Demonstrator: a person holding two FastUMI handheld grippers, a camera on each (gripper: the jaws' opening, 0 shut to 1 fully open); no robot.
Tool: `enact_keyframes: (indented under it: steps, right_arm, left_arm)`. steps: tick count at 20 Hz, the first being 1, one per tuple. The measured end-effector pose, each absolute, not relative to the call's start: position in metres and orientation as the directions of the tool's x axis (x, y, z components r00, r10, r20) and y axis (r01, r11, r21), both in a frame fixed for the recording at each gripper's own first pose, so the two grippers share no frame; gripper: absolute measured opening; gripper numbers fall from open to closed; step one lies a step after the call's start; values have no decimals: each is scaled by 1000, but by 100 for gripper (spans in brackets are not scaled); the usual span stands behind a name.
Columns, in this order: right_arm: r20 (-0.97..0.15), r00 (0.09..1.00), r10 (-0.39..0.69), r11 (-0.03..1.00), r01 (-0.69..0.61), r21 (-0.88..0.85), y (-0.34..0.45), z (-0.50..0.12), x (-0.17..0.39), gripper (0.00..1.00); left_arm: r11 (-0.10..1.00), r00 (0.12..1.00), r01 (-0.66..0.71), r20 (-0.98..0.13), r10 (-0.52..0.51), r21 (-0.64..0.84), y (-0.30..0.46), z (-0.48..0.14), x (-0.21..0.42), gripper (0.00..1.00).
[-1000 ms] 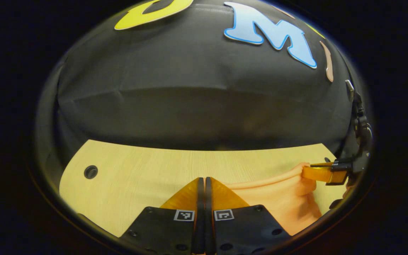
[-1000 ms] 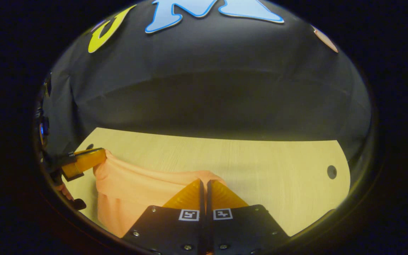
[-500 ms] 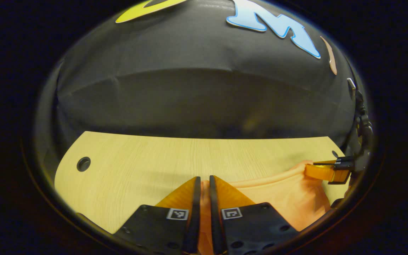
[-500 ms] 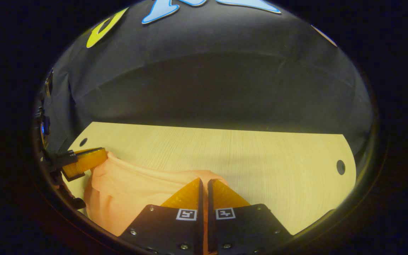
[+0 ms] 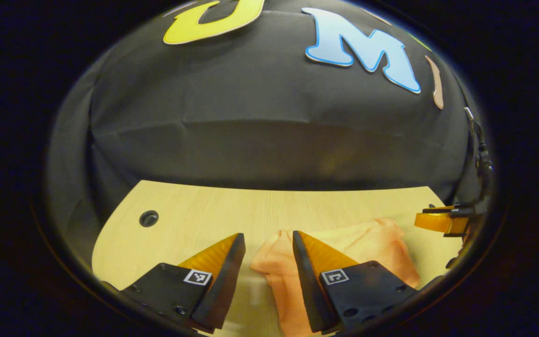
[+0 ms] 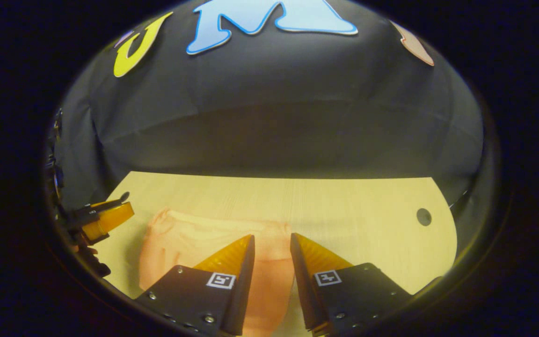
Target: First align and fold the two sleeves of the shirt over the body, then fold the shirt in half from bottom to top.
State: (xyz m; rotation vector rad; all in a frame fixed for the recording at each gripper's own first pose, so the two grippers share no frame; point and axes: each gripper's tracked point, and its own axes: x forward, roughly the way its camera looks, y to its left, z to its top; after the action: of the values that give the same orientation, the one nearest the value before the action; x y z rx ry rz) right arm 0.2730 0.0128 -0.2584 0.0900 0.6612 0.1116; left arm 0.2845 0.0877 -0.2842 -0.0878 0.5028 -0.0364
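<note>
Both tongs — left (image 5: 264, 243) and right (image 6: 272, 245) — gape, released, over the orange shirt (image 6: 190, 241) on the bench (image 6: 344, 210). The bottom-to-top fold looks laid; next, withdraw cleanly.

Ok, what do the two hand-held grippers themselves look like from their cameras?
Left hand-held gripper and right hand-held gripper look alike: each has two wedge-shaped fingers on flat black plates with screw heads, and each plate carries a small square black-and-white marker. A thin dark cable runs up behind the far gripper in the left gripper view.
</note>
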Motion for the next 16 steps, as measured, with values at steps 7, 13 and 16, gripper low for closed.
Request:
enact_keyframes:
  steps: [7,13,16]
  right_arm:
    - [-527,838,141,985,-63,163,21,-149,179,47]
    - [-470,869,153,981,-76,179,28,-92,93,47]
    - [-451,878,163,976,-78,202,33,-89,56,47]
  left_arm:
    - [992,899,37,-430,-86,-121,69,-179,189,75]
    - [988,915,70,-385,-118,-136,39,-112,99,75]
    - [986,916,89,-378,-137,-142,26,-101,61,75]
